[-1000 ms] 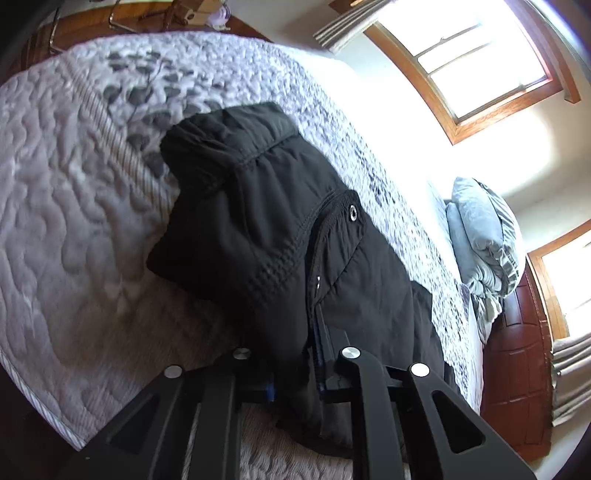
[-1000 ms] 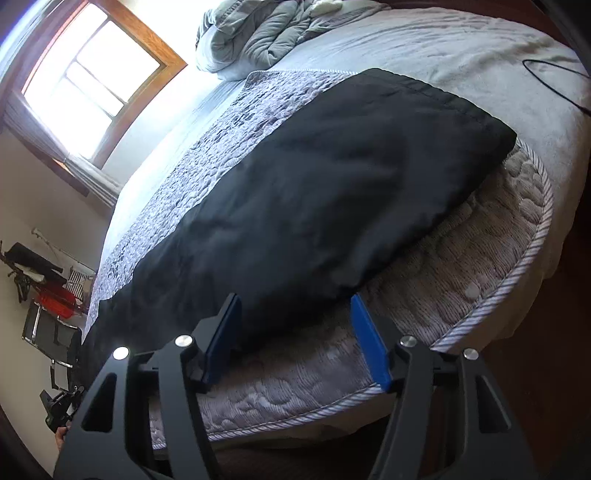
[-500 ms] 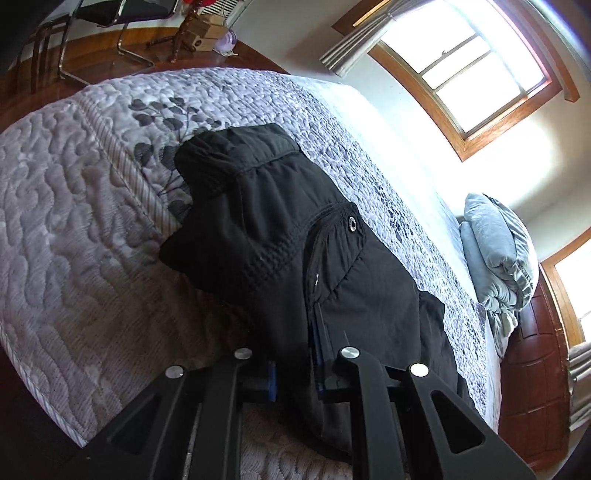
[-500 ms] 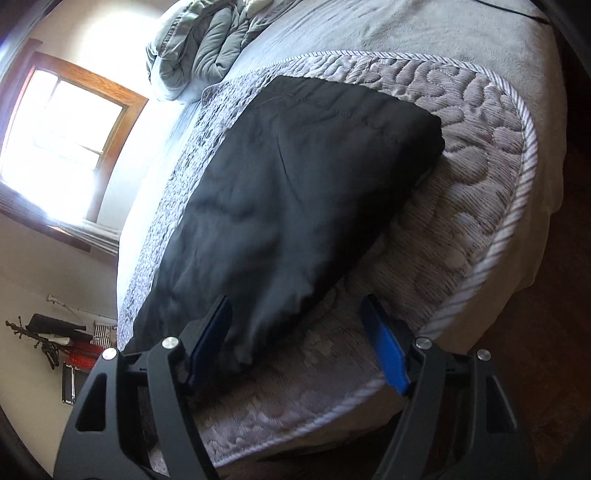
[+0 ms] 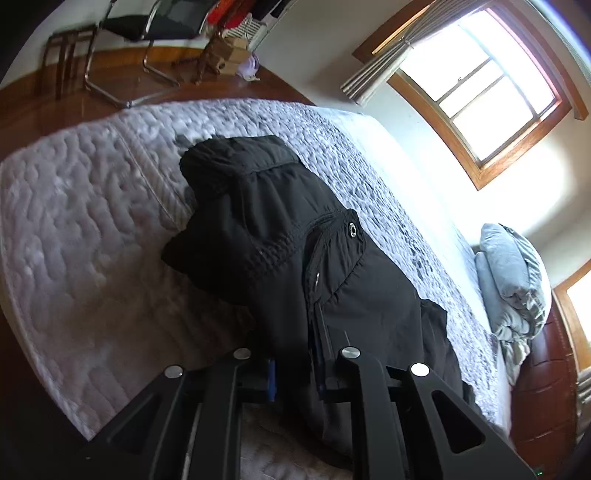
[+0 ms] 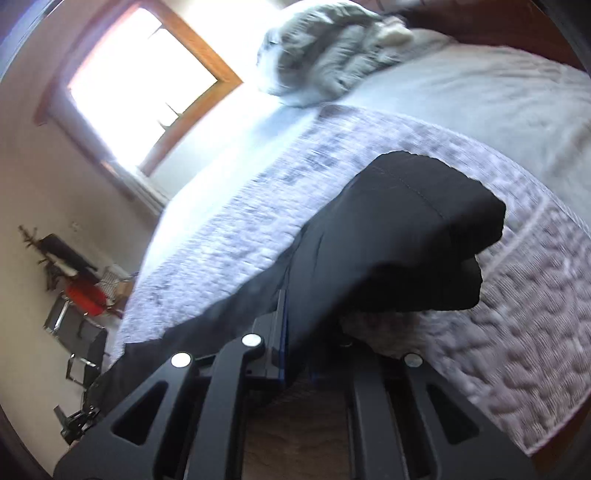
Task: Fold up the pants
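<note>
Both grippers clamped on black nylon pants (image 5: pixel 295 258): left gripper (image 5: pixel 293 369) at waist end, right gripper (image 6: pixel 295 354), open a second ago, now closed on leg hem, lifted off grey quilted bed (image 5: pixel 74 221). Lengthwise fold likely starting.

Bed: grey quilted bedspread (image 5: pixel 74 229), spread ahead of the tongs.
Window: wood-framed window (image 5: pixel 480 88), sunlit, upper right.
Floor: polished brown wooden floor (image 5: pixel 110 85), beyond the bed.
Chair: chrome-framed black chair (image 5: pixel 147 33), far left.
</note>
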Action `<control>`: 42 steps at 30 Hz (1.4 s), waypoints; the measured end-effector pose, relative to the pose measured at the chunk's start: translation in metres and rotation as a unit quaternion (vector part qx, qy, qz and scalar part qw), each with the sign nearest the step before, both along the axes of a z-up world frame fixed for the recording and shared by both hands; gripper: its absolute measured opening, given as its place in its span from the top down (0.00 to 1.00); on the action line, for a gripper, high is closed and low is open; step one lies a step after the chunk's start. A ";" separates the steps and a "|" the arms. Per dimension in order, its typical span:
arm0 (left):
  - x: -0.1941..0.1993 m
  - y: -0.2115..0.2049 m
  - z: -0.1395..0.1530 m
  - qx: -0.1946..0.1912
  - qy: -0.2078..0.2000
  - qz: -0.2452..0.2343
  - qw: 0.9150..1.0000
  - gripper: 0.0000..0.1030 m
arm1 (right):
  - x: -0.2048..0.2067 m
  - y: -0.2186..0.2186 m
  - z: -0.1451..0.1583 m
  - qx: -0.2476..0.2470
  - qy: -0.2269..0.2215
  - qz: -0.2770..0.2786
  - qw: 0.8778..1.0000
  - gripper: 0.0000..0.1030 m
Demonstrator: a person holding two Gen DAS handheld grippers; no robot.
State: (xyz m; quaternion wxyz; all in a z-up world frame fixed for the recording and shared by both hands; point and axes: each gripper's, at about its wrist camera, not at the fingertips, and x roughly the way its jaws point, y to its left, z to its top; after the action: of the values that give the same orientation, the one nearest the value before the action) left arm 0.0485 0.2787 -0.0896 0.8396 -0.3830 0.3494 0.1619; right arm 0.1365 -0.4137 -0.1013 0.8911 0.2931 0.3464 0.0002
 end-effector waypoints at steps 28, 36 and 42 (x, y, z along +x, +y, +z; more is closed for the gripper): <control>0.004 -0.085 0.034 0.091 0.034 -0.094 0.991 0.04 | -0.030 -0.046 -0.084 0.155 0.063 -0.129 0.977 0.75; 0.004 -0.094 0.015 0.096 0.078 -0.108 0.986 0.04 | -0.012 -0.011 -0.026 -0.004 0.054 -0.121 0.991 0.90; -0.003 -0.096 0.010 0.099 0.087 -0.111 0.985 0.04 | 0.011 0.055 0.028 -0.128 0.008 -0.053 0.990 0.90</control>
State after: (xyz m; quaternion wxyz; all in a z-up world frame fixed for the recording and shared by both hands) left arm 0.0460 0.1830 -0.0798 0.8528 -0.2410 0.4434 0.1343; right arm 0.1476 -0.3587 -0.0729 0.9172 0.1951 0.3345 -0.0940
